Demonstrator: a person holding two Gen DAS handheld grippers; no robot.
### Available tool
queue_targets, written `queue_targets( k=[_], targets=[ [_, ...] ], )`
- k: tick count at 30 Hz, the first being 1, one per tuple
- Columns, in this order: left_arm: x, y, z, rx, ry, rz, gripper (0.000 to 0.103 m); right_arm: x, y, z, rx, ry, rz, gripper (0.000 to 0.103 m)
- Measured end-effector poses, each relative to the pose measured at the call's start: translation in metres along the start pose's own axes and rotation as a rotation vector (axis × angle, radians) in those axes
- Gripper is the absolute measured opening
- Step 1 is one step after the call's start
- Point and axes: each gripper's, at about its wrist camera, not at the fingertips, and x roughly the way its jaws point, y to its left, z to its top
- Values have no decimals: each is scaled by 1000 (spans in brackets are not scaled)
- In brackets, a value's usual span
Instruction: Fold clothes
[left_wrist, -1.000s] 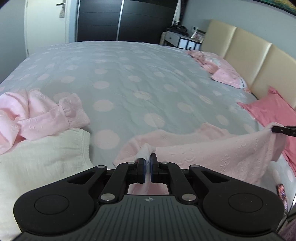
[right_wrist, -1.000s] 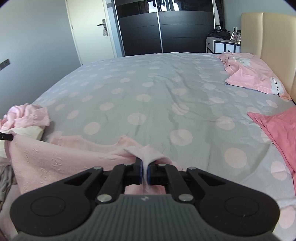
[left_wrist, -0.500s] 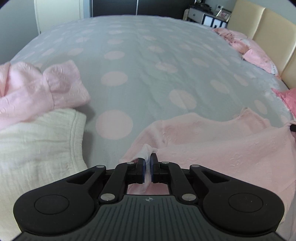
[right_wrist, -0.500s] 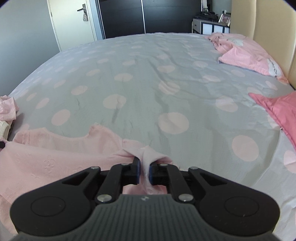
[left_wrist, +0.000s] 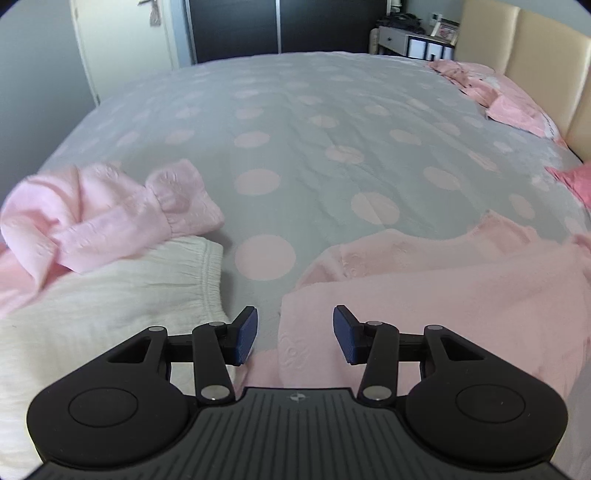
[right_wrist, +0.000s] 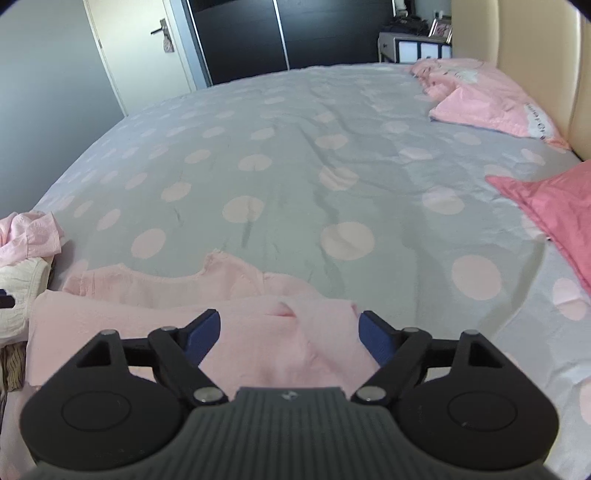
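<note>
**Garment folded at the near edge of the bed, both grippers spread**

Pink garment (left_wrist: 443, 295) lies flat on the grey, pink-dotted bedspread (left_wrist: 314, 122) at the bed's near edge, its long axis running left to right along that edge. A top layer is folded over a lower one, and the lower layer's scalloped edge (right_wrist: 155, 284) shows beyond the fold, pointing toward the far end of the bed.

The left gripper (left_wrist: 295, 334) hangs over the garment's left corner with its jaws wide; nothing sits between the 2 blue pads (left_wrist: 245, 334). The right gripper (right_wrist: 290, 336) stands over the garment's right end, jaws wider still and holding nothing, a small pucker of cloth (right_wrist: 286, 310) just ahead of it.

Toward the bed's near left corner, a cream garment (left_wrist: 110, 306) lies just beside the pink one, with a crumpled pink piece (left_wrist: 110, 214) resting partly on it. Pink pillows (right_wrist: 491, 96) sit along the headboard edge on the right.
</note>
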Motion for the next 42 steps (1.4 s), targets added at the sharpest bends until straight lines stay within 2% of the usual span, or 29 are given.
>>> queue_targets(
  k=[5,10,14,17,21,26,29,37,42],
  targets=[
    [-37,-26,-11,163,-62,-39,43,-27,-6,-7,47,-7,24,84],
    [-60,-71,-32,346,-106,-113,43,-49,7,-26,-46,-12,44,84],
    [-64,-106,-61,499,-130,-160,43,-61,19,-50,-127,-2,81,84],
    [-55,-130,-87,629,-127,-154,43,-63,28,-73,-183,26,99,84],
    [-30,-154,-114,795,-111,-109,43,-54,40,-100,-274,82,101,84],
    [-5,-172,-134,962,-113,-54,43,-43,59,-129,-486,105,79,84],
    [7,-179,-133,991,-118,-31,44,-36,73,-143,-667,86,36,84],
    [37,-189,-134,1067,-89,10,43,-10,96,-170,-1014,31,-8,83],
    [36,-189,-141,1090,-38,-21,19,-5,97,-178,-1102,34,1,82]
  ],
)
